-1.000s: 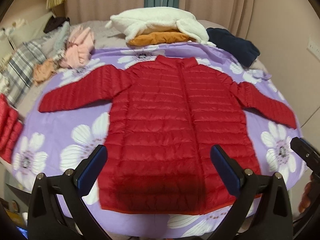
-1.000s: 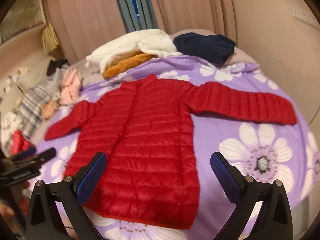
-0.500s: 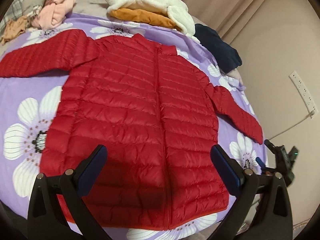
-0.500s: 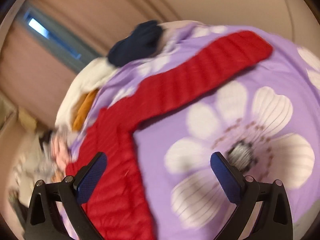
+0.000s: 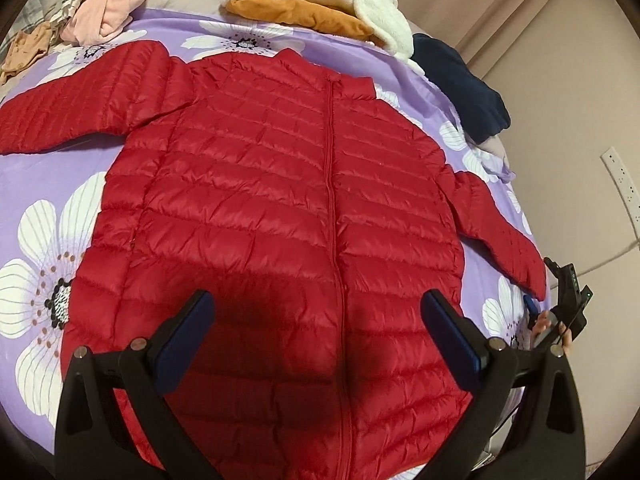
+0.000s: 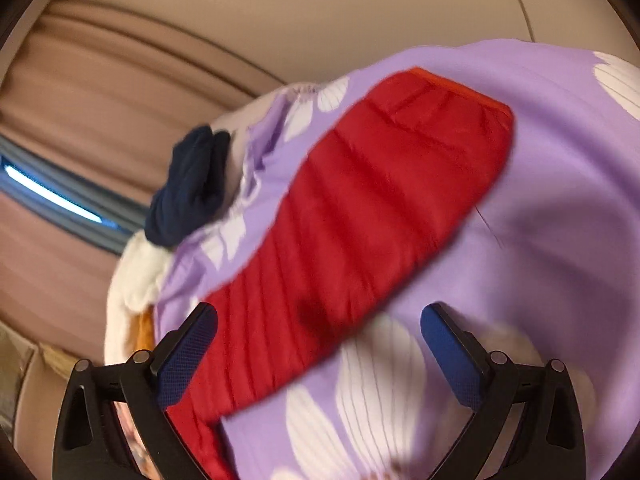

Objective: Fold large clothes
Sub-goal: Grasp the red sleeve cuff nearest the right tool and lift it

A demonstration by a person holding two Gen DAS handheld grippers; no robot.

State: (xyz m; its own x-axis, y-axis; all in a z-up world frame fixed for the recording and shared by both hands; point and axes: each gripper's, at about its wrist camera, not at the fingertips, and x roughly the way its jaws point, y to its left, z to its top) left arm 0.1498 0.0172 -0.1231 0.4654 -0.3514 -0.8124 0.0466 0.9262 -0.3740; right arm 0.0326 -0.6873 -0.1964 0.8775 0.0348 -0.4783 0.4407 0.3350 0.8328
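Observation:
A red quilted down jacket (image 5: 280, 208) lies flat and zipped on a purple flowered bedspread (image 5: 44, 184), both sleeves spread out. My left gripper (image 5: 318, 308) hovers open over the jacket's lower front, nothing between its blue pads. In the right wrist view the jacket's right sleeve (image 6: 360, 216) runs diagonally, its cuff at the upper right. My right gripper (image 6: 318, 322) is open just above the sleeve, close to it, holding nothing. The right gripper (image 5: 560, 312) also shows in the left wrist view past the sleeve's cuff, held by a hand.
A white fleece and an orange garment (image 5: 304, 16) are piled at the head of the bed. A navy garment (image 5: 460, 88) lies at the far right, also seen as the navy garment (image 6: 188, 188). Pink clothes (image 5: 108, 12) lie far left. A wall with a socket (image 5: 622, 184) borders the right.
Both grippers moved in closer and lower. The left one swung over the jacket's body; the right one turned toward the right sleeve, which now fills its view.

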